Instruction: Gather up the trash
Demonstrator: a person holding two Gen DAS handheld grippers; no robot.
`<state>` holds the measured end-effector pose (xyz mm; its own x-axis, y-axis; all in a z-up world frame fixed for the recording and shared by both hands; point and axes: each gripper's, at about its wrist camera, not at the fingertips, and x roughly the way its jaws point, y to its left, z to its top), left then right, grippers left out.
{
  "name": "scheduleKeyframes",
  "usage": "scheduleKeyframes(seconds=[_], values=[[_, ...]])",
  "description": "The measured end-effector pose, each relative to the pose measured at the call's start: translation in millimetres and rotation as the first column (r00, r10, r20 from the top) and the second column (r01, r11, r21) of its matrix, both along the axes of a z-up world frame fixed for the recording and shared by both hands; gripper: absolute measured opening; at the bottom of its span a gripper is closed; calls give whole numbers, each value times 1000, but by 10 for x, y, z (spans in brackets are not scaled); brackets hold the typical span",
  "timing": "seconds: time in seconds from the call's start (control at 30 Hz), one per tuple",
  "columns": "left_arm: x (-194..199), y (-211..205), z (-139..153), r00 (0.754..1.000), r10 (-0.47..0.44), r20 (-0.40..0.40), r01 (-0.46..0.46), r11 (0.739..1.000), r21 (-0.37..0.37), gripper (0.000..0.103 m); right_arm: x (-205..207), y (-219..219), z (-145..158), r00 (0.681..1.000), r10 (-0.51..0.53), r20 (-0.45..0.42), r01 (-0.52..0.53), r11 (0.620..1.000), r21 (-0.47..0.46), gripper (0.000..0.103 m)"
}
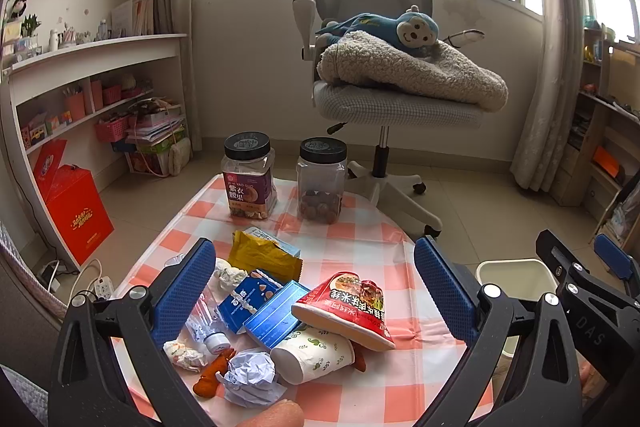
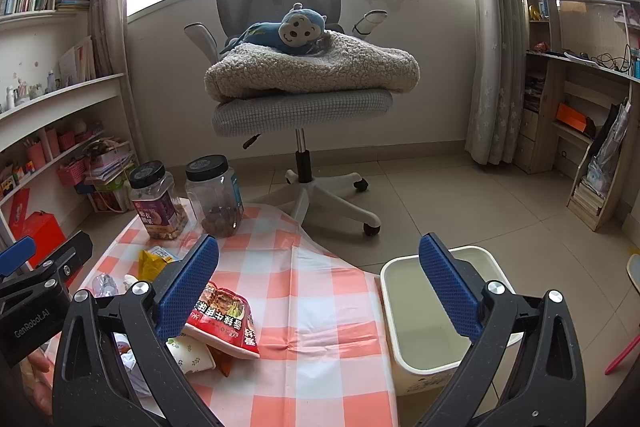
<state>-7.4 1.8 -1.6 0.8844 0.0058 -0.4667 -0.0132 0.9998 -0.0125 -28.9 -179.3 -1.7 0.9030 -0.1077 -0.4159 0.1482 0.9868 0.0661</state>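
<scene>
A heap of trash lies on the orange-checked cloth [image 1: 360, 251]: a red noodle cup [image 1: 348, 307] on its side, a patterned paper cup [image 1: 312, 357], blue cartons [image 1: 256, 301], a yellow wrapper [image 1: 260, 255], a crumpled paper ball [image 1: 250, 377] and a squashed plastic bottle [image 1: 206, 323]. My left gripper [image 1: 316, 291] hangs open above the heap, holding nothing. My right gripper [image 2: 320, 287] is open too, between the red noodle cup [image 2: 224, 319] and the cream bin [image 2: 432, 311] beside the cloth. The bin [image 1: 516, 279] looks empty.
Two black-lidded snack jars [image 1: 250, 179] [image 1: 321, 179] stand at the cloth's far edge. Behind them is an office chair [image 1: 384, 99] with a blanket and a blue plush monkey. White shelves [image 1: 96, 67] line the left wall, wooden shelves [image 2: 580, 131] the right. A power strip [image 1: 102, 285] lies on the floor.
</scene>
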Motion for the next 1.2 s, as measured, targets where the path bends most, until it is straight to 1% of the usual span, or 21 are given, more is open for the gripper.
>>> scheduleKeyframes(seconds=[0.2, 0.83, 1.1, 1.2], values=[[-1, -2, -4, 1000, 0, 0, 0, 1000, -1, 97, -35, 0, -45, 1000, 2, -5, -2, 1000, 5, 96], [1, 2, -1, 1000, -2, -2, 2, 1000, -2, 97, -12, -12, -33, 1000, 3, -8, -3, 1000, 6, 96], [8, 46, -139, 1000, -2, -12, 2, 1000, -10, 97, -10, -10, -39, 1000, 2, -10, -2, 1000, 7, 96], [10, 62, -150, 1000, 1, -20, -1, 1000, -12, 97, -21, -11, -75, 1000, 1, -12, -1, 1000, 7, 96]])
